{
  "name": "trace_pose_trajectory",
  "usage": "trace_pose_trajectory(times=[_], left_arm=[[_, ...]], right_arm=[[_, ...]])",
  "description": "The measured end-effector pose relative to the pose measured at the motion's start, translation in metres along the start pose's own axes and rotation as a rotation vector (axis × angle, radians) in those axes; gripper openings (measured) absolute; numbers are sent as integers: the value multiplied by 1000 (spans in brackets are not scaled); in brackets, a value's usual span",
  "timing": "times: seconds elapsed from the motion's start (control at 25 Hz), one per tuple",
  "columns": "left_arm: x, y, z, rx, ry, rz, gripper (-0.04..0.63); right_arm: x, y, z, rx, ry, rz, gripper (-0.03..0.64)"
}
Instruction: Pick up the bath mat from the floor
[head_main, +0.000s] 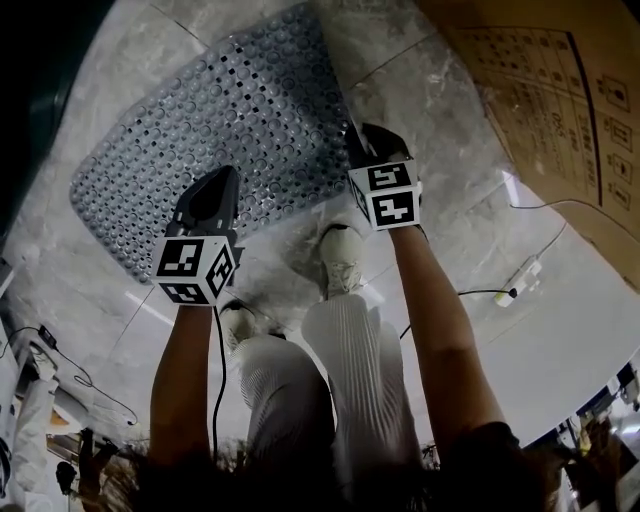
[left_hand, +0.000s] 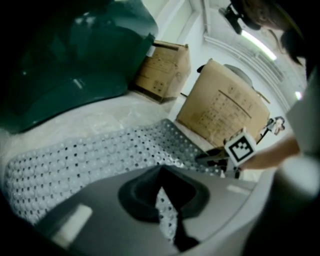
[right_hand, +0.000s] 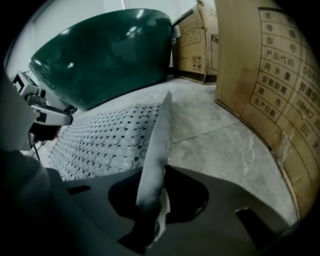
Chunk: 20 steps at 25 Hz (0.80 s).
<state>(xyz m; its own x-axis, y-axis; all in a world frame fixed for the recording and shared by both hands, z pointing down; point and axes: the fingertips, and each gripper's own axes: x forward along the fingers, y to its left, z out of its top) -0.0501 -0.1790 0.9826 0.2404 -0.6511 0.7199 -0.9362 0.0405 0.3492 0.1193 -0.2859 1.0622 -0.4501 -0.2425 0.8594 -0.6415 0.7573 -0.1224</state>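
The grey perforated bath mat lies on the marble floor, stretching away from me. My left gripper sits at the mat's near edge. In the left gripper view a strip of the mat stands pinched between the jaws of the left gripper. At the mat's near right corner is my right gripper. In the right gripper view the mat's edge rises edge-on out of the right gripper, which is shut on it. The fingertips themselves are hidden by each gripper's body.
A dark green tub stands beyond the mat. Large cardboard boxes line the right side, close to the mat's corner. A cable with a white plug lies on the floor to the right. The person's white shoes stand just behind the mat.
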Motion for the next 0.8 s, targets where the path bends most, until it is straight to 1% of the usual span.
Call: trace_pose_trajectory(times=[0.2, 0.32, 0.52, 0.8], left_arm=[[-26, 6, 1, 17, 2, 5, 6], [-48, 14, 2, 0, -1, 23, 6], [-95, 16, 13, -24, -24, 51, 6], [-153, 4, 34, -48, -35, 67, 6]], right_arm=[[-16, 10, 9, -24, -11, -32, 31], [-30, 23, 18, -21, -20, -46, 23], [-60, 56, 40, -30, -17, -32, 20], [-110, 97, 76, -52, -26, 4, 17]])
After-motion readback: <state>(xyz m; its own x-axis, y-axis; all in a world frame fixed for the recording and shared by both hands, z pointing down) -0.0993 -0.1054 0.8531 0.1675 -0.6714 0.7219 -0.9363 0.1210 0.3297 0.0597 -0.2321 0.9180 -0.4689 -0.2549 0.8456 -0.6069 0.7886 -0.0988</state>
